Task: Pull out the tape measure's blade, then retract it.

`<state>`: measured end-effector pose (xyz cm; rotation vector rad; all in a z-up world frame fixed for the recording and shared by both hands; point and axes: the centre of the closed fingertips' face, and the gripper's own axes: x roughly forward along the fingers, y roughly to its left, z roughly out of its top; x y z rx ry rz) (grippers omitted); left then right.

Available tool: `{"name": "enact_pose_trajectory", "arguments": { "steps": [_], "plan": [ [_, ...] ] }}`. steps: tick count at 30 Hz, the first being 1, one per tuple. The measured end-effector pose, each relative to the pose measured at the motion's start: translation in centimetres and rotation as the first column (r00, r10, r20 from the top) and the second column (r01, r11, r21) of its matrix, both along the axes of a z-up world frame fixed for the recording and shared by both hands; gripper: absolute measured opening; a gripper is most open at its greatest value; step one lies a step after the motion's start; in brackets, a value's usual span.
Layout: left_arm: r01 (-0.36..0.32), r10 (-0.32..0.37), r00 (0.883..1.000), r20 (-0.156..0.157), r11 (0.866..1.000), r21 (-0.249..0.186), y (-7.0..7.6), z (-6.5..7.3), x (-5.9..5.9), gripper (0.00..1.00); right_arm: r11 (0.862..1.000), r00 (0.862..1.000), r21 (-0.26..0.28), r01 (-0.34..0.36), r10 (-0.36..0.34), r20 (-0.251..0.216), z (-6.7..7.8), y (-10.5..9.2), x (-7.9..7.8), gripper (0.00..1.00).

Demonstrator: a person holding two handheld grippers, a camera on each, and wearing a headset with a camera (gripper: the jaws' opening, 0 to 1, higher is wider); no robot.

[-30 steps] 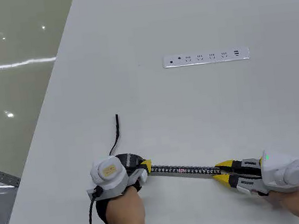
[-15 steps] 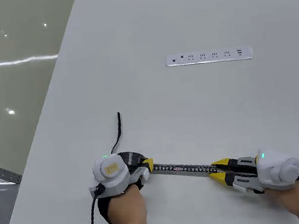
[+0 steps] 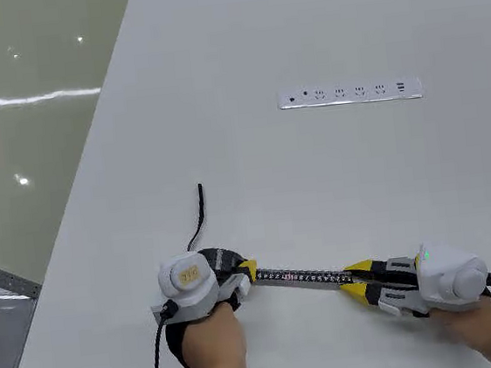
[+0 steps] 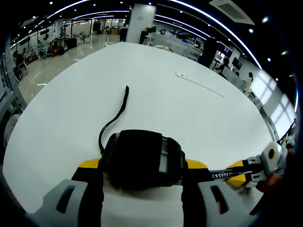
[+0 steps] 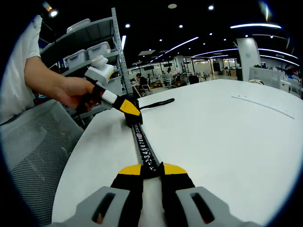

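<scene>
Jaws tight on one tape measure [image 4: 142, 158] (one blade [image 3: 301, 276])

Head view: high above, facing forward and down over the table [image 3: 334, 192], well back from left gripper [image 3: 238, 277] and right gripper [image 3: 350, 280]. Left gripper view: low behind own fingers, very near the tape measure case [image 4: 142, 158] clamped between them, facing across toward the power strip [image 4: 199, 84]. Right gripper view: low along the blade [image 5: 144, 151] pinched at its fingertips, facing the left gripper; shared across all three, blade and power strip.
</scene>
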<state>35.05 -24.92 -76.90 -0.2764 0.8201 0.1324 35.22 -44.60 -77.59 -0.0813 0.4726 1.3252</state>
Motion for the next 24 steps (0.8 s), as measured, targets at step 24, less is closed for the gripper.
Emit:
{"name": "enact_pose_trajectory", "arguments": {
  "steps": [24],
  "plan": [
    [0.000, 0.000, 1.000, -0.003, 1.000, -0.007, 0.0, -0.1, 0.0, 0.65, 1.000, 1.000, 0.016, -0.024, 0.025, -0.014, 0.0, 3.3, -0.2, 0.13]
  ]
}}
